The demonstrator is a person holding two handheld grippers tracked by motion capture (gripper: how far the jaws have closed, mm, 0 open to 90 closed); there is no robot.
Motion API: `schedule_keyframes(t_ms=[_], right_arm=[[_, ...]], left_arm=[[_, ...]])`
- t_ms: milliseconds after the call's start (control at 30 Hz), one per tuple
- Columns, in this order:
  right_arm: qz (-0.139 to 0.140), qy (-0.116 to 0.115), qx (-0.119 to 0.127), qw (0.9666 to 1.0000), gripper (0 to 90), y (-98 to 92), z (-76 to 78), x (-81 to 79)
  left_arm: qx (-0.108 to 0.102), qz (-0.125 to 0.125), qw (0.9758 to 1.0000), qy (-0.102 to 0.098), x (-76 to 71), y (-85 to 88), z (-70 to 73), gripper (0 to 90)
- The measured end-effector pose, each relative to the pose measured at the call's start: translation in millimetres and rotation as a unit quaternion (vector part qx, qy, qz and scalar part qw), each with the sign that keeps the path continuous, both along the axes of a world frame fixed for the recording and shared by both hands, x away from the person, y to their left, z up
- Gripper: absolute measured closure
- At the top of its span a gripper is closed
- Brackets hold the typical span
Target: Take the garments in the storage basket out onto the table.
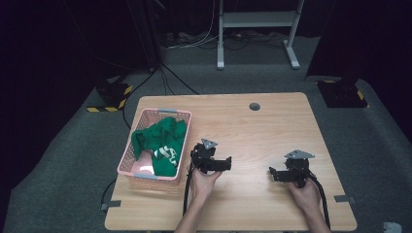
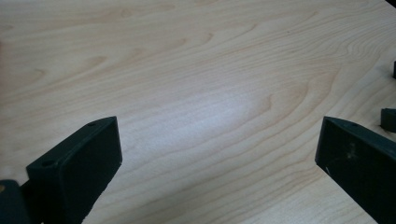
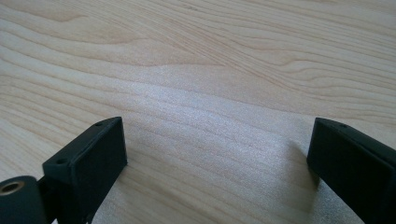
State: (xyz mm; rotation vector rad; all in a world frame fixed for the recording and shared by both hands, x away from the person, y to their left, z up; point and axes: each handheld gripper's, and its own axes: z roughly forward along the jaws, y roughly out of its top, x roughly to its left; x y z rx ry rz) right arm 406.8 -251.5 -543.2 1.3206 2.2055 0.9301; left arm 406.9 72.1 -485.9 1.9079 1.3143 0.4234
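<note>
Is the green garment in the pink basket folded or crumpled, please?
Crumpled: the green garment lies bunched unevenly in the pink basket.

Overhead view; tool cameras near table point(image 1: 252, 131)

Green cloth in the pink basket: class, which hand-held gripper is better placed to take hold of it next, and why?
Probably the left hand-held gripper. It sits just beside the pink basket holding the green cloth, jaws open. The right hand-held gripper, also open, is farther across the table.
</note>
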Motion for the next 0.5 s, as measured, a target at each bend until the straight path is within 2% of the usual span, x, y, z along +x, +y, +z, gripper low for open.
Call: schedule_keyframes(t_ms=[133, 233, 367, 433, 500], right_arm=[[0.0, 0.0, 0.0, 1.0, 4.8, 0.0, 0.0, 0.0], [0.0, 0.0, 0.0, 1.0, 4.8, 0.0, 0.0, 0.1], [0.0, 0.0, 0.0, 1.0, 4.8, 0.0, 0.0, 0.1], [0.0, 0.0, 0.0, 1.0, 4.8, 0.0, 0.0, 0.1], [0.0, 0.0, 0.0, 1.0, 4.8, 0.0, 0.0, 0.1]], left_arm=[[-0.002, 0.002, 1.0, -0.006, 5.7, 6.4, 15.3, 0.9], [-0.006, 0.008, 0.9999, -0.01, 6.3, 12.1, 20.4, 1.1], [-0.006, 0.019, 0.9998, -0.009, 6.0, 24.8, 28.1, 1.0], [0.002, 0.024, 0.9996, -0.015, 4.7, 33.9, 35.5, 1.3], [-0.003, 0.024, 0.9995, -0.022, 4.2, 41.4, 40.5, 4.1]])
